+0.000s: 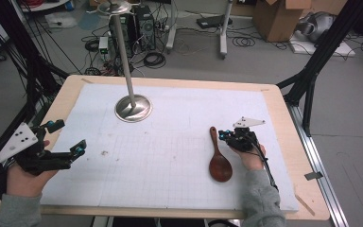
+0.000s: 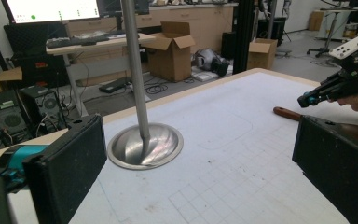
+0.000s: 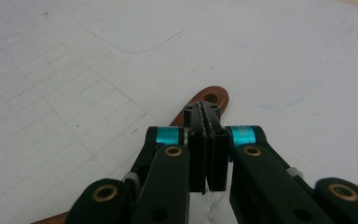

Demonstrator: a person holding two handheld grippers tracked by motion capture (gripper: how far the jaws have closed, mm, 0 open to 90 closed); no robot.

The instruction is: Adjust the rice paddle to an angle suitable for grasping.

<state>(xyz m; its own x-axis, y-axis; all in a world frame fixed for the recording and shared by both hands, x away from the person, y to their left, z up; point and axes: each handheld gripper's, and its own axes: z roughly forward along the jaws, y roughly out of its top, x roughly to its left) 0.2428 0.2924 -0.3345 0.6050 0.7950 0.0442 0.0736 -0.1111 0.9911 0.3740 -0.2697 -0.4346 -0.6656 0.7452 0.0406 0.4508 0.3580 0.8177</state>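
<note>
left gripper (image 1: 66, 137) low at table edge, jaws apart | right gripper (image 1: 223, 135) beside wooden spoon (image 1: 218, 160), jaws together

A dark wooden spoon (image 1: 219, 158) lies flat, bowl toward the person.

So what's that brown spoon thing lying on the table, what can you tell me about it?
The wooden spoon looks like dark reddish-brown polished wood, with a broad oval bowl and a slim handle ending in a rounded tip with a small hole. It lies flat on the white gridded mat, bowl toward the person, handle pointing away. The right gripper hovers beside its handle, jaws shut and empty; whether they touch the handle is unclear.
</note>
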